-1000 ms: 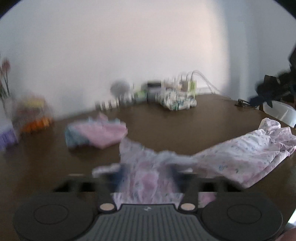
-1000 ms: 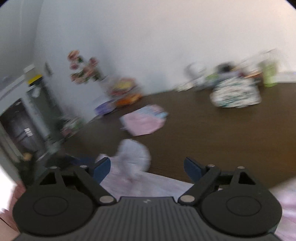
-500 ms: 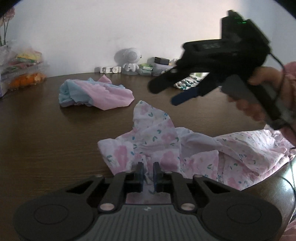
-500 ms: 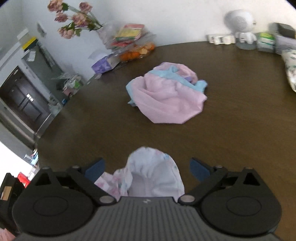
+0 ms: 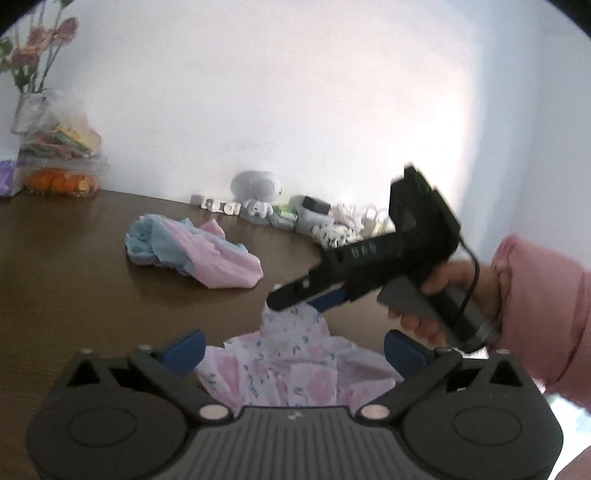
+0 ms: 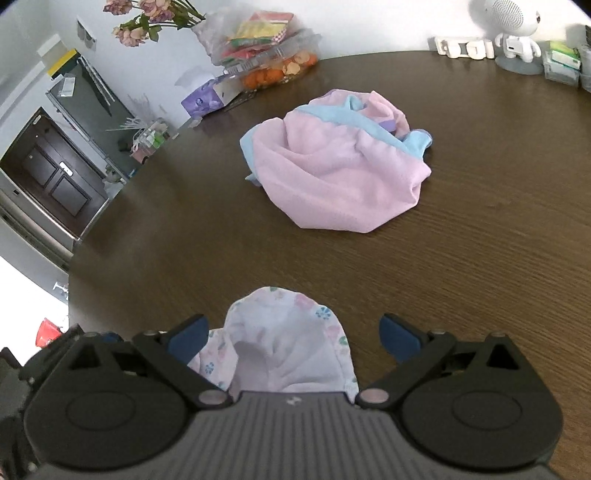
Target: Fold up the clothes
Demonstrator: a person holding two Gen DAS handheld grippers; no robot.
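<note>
A crumpled floral garment (image 5: 291, 369) lies on the dark wooden table (image 5: 74, 277). My left gripper (image 5: 293, 350) is opening wide, and the cloth sits between its blue pads without touching them. The right gripper (image 5: 299, 302), held by a hand in a pink sleeve (image 5: 535, 314), hovers over the garment's far end. In the right wrist view the right gripper (image 6: 294, 338) stands wide, its jaws closing slightly. A rounded end of the floral garment (image 6: 288, 343) lies between them, clear of the pads. A second, pink and blue garment (image 6: 332, 177) lies bunched further out on the table (image 6: 480, 258).
Along the wall stand a vase of flowers (image 5: 33, 74), a bag of fruit and snacks (image 6: 269, 48), a purple tissue box (image 6: 203, 98), a white robot figure (image 6: 513, 26) and small boxes (image 5: 310, 214). The table's curved edge (image 6: 92, 229) drops off at the left.
The left jaws, shut on the floral cloth before, now stand wide apart around it. The right gripper has swung in from the side and come down over the cloth's far end.
</note>
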